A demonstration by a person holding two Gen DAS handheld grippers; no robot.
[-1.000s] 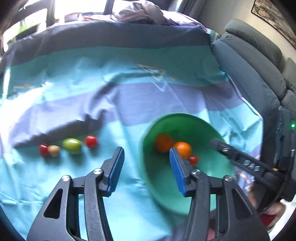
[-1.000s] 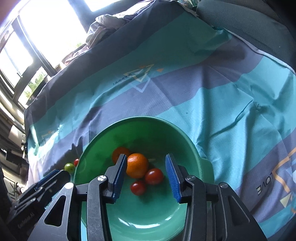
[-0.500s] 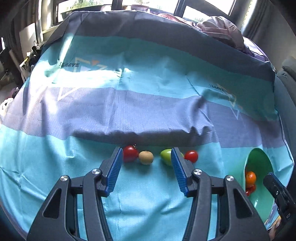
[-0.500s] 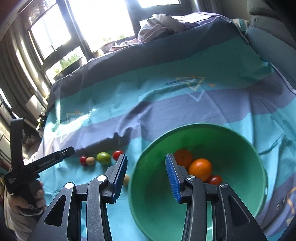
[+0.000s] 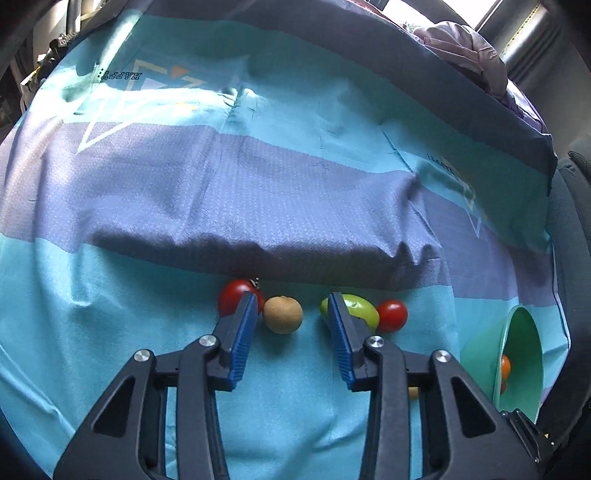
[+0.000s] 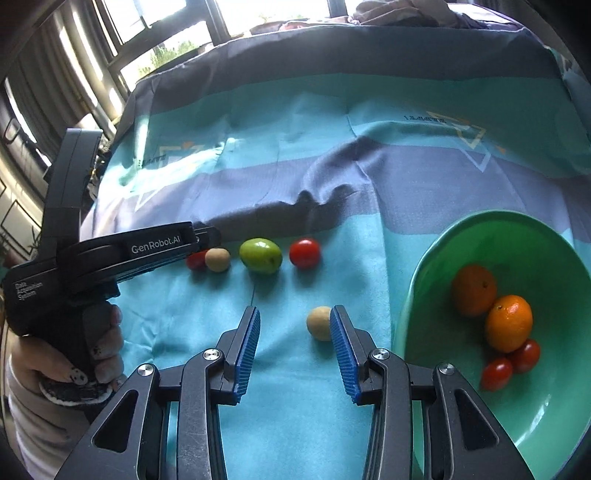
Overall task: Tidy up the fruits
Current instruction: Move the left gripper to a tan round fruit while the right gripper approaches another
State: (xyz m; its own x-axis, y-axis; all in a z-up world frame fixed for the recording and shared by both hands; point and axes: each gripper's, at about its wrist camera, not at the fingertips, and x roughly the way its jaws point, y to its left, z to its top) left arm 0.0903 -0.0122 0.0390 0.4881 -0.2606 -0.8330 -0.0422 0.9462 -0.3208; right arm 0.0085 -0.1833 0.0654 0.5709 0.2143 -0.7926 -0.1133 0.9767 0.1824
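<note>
Left hand-held gripper: hanging released, its jaws framing the tan fruit in the row on the cloth.
Right hand-held gripper: hanging released beside a second tan fruit.
Bowl: holding oranges and tomatoes at the right.
Risk: the left jaws are crowding the red tomato and green fruit; closing could be nudging them rolling.

Daylight floods through the windows, blown out white. A cloth fold throws a dark shadow band. Both views are sharp, with fisheye bending and black corners.
</note>
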